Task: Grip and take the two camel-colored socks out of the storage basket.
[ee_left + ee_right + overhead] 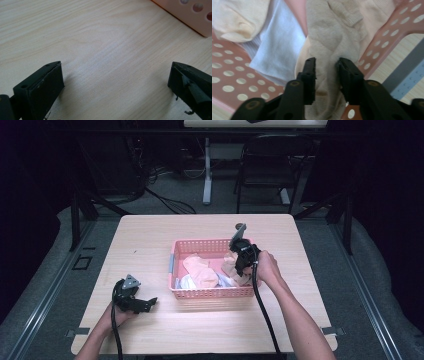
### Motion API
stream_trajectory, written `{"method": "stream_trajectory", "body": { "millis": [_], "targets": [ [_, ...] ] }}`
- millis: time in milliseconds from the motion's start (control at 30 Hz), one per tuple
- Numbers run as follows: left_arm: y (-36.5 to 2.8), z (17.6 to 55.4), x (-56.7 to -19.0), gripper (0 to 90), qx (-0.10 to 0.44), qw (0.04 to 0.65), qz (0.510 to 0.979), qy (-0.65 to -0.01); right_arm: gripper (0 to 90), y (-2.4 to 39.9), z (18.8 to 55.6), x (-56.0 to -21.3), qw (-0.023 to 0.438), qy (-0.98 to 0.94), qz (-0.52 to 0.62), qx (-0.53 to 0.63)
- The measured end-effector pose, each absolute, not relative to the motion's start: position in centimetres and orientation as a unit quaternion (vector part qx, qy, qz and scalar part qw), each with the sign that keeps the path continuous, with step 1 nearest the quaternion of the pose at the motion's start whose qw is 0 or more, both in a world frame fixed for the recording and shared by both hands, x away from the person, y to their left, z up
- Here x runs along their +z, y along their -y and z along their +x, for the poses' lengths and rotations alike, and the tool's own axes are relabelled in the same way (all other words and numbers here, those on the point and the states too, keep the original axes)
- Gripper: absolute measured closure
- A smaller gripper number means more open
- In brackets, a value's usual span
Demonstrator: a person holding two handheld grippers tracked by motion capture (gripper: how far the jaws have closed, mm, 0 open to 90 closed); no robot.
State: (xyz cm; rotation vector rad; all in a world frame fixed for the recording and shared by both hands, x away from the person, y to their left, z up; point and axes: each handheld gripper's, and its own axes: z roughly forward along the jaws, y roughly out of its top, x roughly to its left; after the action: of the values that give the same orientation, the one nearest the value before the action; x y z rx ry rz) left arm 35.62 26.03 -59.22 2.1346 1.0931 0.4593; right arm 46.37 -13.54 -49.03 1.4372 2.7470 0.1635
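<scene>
Here we are at the grasp: our right gripper (325, 66) clenches a beige sock (329, 37), ribbed and crumpled, at the right end of the pink basket (210, 292). Next we lift it clear of the basket's wall. Our left gripper (115, 82), left of the basket, rests with jaws released.

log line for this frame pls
right gripper: jaws pinching beige sock in pink basket | left gripper: open, over table

The pale wood-grain bench (105, 50) looks smooth and matt, the pink perforated plastic basket (212, 292) faintly glossy, the beige knitted cloth sock (329, 37) soft and ribbed, and the black jaws matt, scuffed plastic.
</scene>
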Motion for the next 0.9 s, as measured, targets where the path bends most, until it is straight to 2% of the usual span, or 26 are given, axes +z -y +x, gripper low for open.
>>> {"method": "stream_trajectory", "body": {
  "millis": [33,67,100,200,900],
  "targets": [
    [-26.0,35.6,-59.2,0.0,0.177,0.343,0.821,-0.420,76.9,13.6,46.4,-48.9,0.024,-0.886,0.461,0.049],
    [-26.0,35.6,-59.2,0.0,0.177,0.343,0.821,-0.421,76.9,13.6,46.4,-48.9,0.024,-0.886,0.461,0.049],
    [-26.0,35.6,-59.2,0.0,0.177,0.343,0.821,-0.420,81.8,13.7,46.4,-48.8,0.026,-0.886,0.461,0.048],
    [-26.0,35.6,-59.2,0.0,0.176,0.343,0.821,-0.421,84.2,13.8,46.4,-48.7,0.025,-0.884,0.463,0.054],
    [-26.0,35.6,-59.2,0.0,0.177,0.343,0.821,-0.421,85.5,14.0,45.8,-43.8,0.032,-0.886,0.451,0.100]
  ]
}}
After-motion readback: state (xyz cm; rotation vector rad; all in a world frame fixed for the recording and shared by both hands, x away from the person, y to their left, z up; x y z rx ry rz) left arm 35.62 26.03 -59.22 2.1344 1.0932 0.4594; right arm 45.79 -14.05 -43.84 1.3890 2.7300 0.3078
